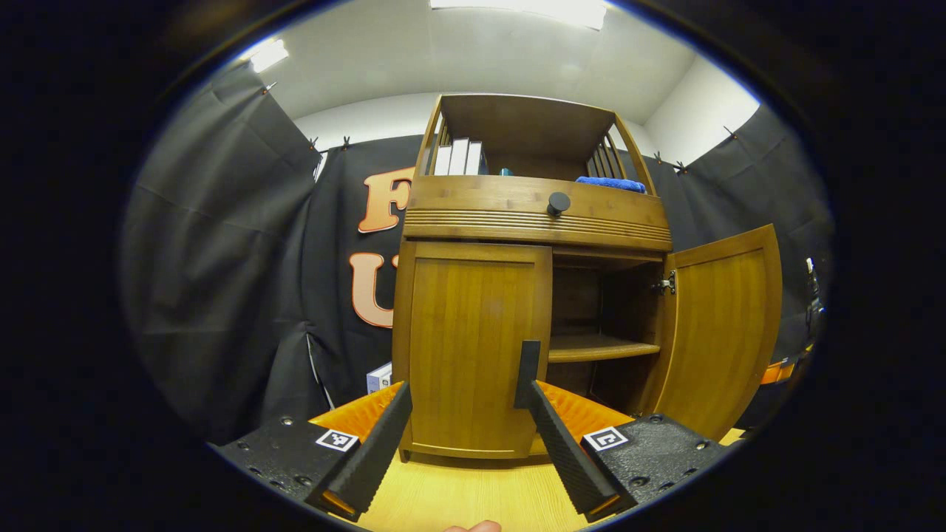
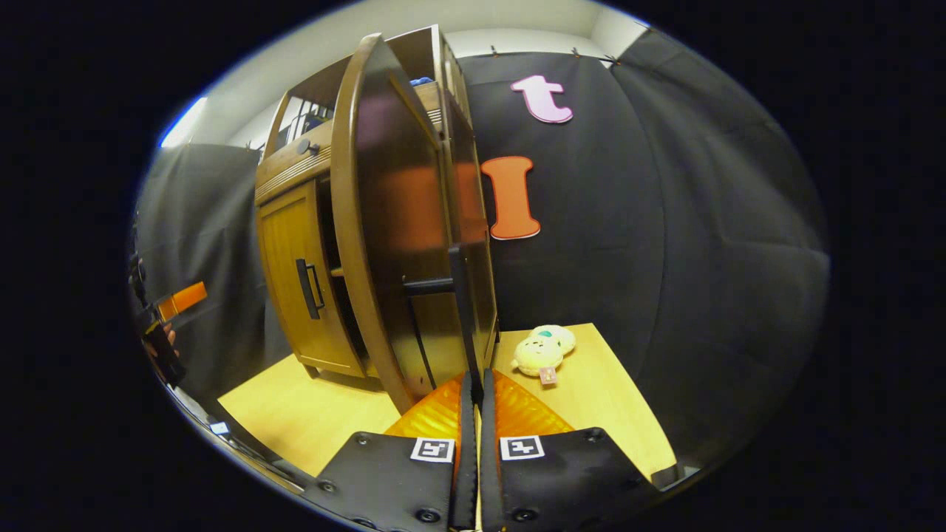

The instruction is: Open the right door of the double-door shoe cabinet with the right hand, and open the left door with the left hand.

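Your right gripper [image 2: 473, 384] is clamped on the right handle [image 2: 460, 295]; left gripper [image 1: 462, 399], gaping empty at frame bottom, could slip past the left handle [image 1: 528, 373].

Light: I see bright ceiling panels [image 1: 532, 9] overhead | Glare: sheen on open door [image 2: 392, 214] | Distortion: strong fisheye bending at edges | Focus: sharp.

In the left gripper view the shoe cabinet [image 1: 532, 281] stands at frame centre on the bench [image 1: 473, 495]. Its left door [image 1: 473, 347] lies shut at centre; its right door [image 1: 720, 332] is swung out toward the frame's right, with an inner shelf [image 1: 602, 346] between them. Books [image 1: 458, 157] stand in the top compartment at upper centre. In the right gripper view a plush toy [image 2: 543, 349] lies on the bench right of the cabinet.
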Available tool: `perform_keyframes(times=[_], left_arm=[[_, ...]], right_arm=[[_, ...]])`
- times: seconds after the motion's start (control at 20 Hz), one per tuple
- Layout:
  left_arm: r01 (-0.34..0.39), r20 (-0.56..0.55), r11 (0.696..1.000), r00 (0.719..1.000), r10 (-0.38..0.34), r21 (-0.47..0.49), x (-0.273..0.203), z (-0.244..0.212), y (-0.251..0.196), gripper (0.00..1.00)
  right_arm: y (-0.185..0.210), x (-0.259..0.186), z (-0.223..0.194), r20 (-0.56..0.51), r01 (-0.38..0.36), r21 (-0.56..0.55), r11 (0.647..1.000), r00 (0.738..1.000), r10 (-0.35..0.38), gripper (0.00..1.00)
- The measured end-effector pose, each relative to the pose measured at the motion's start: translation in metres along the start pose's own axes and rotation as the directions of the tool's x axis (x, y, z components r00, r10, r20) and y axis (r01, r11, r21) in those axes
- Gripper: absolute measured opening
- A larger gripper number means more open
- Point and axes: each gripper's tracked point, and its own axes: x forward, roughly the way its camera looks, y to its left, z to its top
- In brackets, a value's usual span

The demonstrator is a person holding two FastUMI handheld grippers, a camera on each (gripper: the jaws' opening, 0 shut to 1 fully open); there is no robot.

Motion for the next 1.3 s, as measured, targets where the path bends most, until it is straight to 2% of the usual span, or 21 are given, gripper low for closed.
perform_keyframes(times=[0.05, 0.1, 0.15, 0.3, 0.5, 0.55, 0.6, 0.65, 0.75, 0.8, 1.05, 1.1, 1.15, 1.2, 1.25, 1.3], left_arm=[[0.005, -0.004, 1.0, 1.0, -0.005, 0.001, 0.001, -0.001, -0.001, 0.94], [0.009, -0.007, 1.0, 1.0, -0.009, 0.002, 0.002, -0.002, -0.002, 0.94], [0.015, -0.009, 1.0, 1.0, -0.015, 0.002, 0.004, -0.002, -0.004, 0.96], [0.031, -0.015, 1.0, 0.999, -0.031, -0.004, 0.008, -0.005, -0.008, 0.94], [0.06, -0.022, 0.998, 0.998, -0.06, -0.006, 0.015, -0.007, -0.019, 0.94], [0.069, -0.02, 0.998, 0.997, -0.069, -0.007, 0.018, -0.007, -0.022, 0.96], [0.08, -0.019, 0.997, 0.997, -0.08, -0.008, 0.02, -0.007, -0.026, 0.95], [0.092, -0.019, 0.996, 0.996, -0.092, -0.009, 0.022, -0.007, -0.029, 0.94], [0.114, -0.02, 0.993, 0.993, -0.114, -0.012, 0.024, -0.009, -0.038, 0.95], [0.125, -0.022, 0.992, 0.992, -0.125, -0.015, 0.027, -0.01, -0.042, 0.94], [0.175, -0.008, 0.984, 0.984, -0.175, -0.028, 0.036, -0.004, -0.062, 0.94], [0.179, -0.003, 0.984, 0.984, -0.179, -0.024, 0.036, -0.003, -0.064, 0.94], [0.18, 0.001, 0.984, 0.984, -0.18, -0.017, 0.036, -0.002, -0.065, 0.96], [0.181, 0.004, 0.983, 0.983, -0.181, -0.01, 0.035, -0.002, -0.066, 0.94], [0.182, 0.007, 0.983, 0.983, -0.182, -0.008, 0.035, -0.002, -0.067, 0.94], [0.182, 0.007, 0.983, 0.983, -0.182, -0.01, 0.036, -0.002, -0.066, 0.94]], right_arm=[[0.002, -0.002, -0.002, 0.003, 0.016, -0.009, 1.0, 1.0, -0.016, 0.1], [0.002, -0.006, -0.002, 0.005, 0.038, -0.026, 0.999, 0.999, -0.037, 0.05], [0.004, -0.01, -0.001, 0.012, 0.062, -0.043, 0.997, 0.998, -0.061, 0.1], [-0.001, -0.031, 0.005, 0.022, 0.16, -0.06, 0.985, 0.987, -0.159, 0.1], [0.02, -0.069, 0.023, 0.057, 0.225, -0.072, 0.972, 0.974, -0.221, 0.1], [0.026, -0.078, 0.029, 0.066, 0.235, -0.081, 0.969, 0.971, -0.23, 0.05], [0.035, -0.086, 0.035, 0.079, 0.237, -0.085, 0.968, 0.97, -0.231, 0.09], [0.043, -0.091, 0.043, 0.09, 0.236, -0.08, 0.969, 0.969, -0.228, 0.1], [0.06, -0.091, 0.05, 0.107, 0.237, -0.066, 0.969, 0.967, -0.23, 0.09], [0.069, -0.09, 0.049, 0.112, 0.233, -0.066, 0.97, 0.968, -0.225, 0.05], [0.123, -0.077, 0.046, 0.141, 0.198, -0.053, 0.979, 0.972, -0.188, 0.05], [0.13, -0.071, 0.046, 0.144, 0.194, -0.069, 0.978, 0.973, -0.183, 0.14], [0.136, -0.066, 0.047, 0.149, 0.193, -0.077, 0.978, 0.972, -0.18, 0.14], [0.141, -0.061, 0.049, 0.158, 0.183, -0.066, 0.981, 0.973, -0.17, 0.05], [0.148, -0.056, 0.051, 0.168, 0.166, -0.051, 0.985, 0.974, -0.155, 0.05], [0.155, -0.047, 0.05, 0.17, 0.15, -0.044, 0.988, 0.975, -0.141, 0.14]])
